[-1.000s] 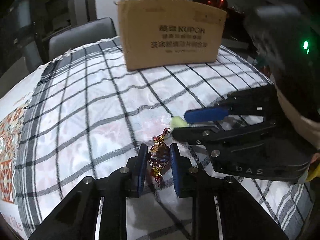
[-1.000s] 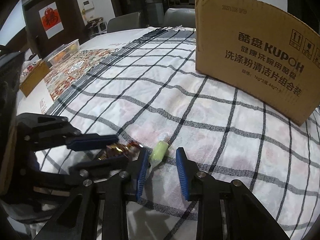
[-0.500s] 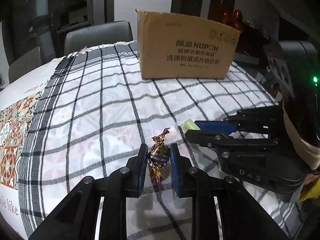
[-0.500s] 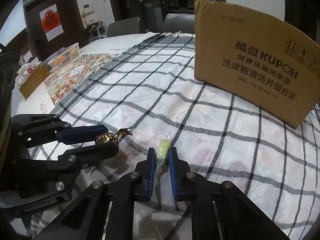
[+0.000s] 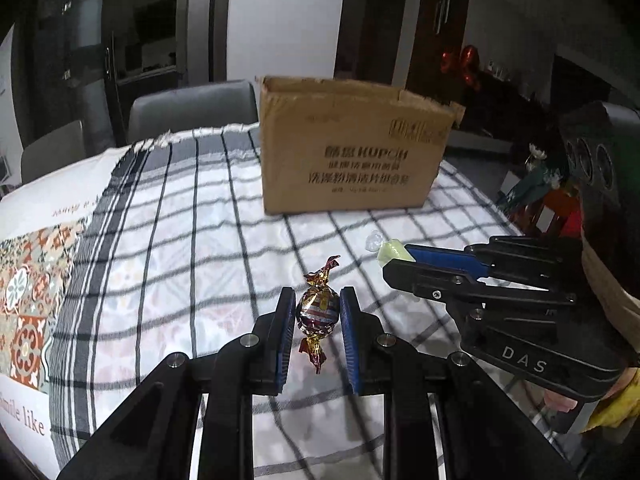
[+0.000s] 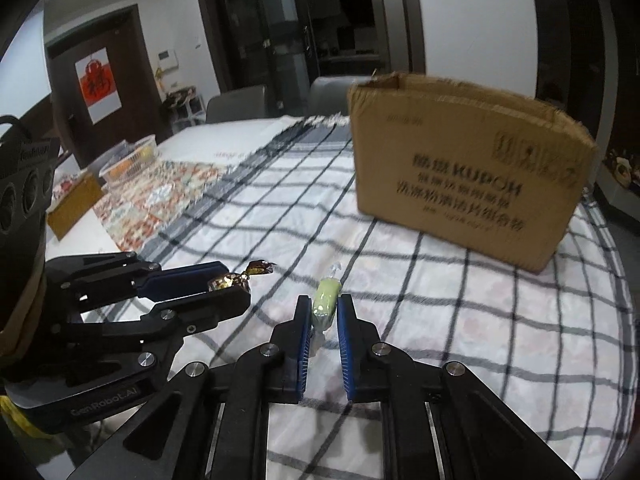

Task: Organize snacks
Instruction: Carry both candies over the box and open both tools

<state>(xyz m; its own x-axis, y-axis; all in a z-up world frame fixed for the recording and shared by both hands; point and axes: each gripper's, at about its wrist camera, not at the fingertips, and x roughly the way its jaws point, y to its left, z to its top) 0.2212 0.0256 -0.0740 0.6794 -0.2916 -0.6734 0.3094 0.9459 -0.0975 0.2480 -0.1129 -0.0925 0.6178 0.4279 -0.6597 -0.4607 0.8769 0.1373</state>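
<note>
Above the desk (image 5: 168, 264), your left tongs (image 5: 318, 312) pinch a foil chocolate (image 5: 317, 314), right tongs (image 6: 325, 308) a green candy (image 6: 326, 302); slick wrappers may slip before the box (image 6: 472, 176).

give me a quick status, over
Left gripper shut on foil-wrapped candy. Right gripper shut on green candy. Cardboard box ahead, path clear.

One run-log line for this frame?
left gripper: shut on foil-wrapped candy | right gripper: shut on green candy | cardboard box: ahead, open
</note>
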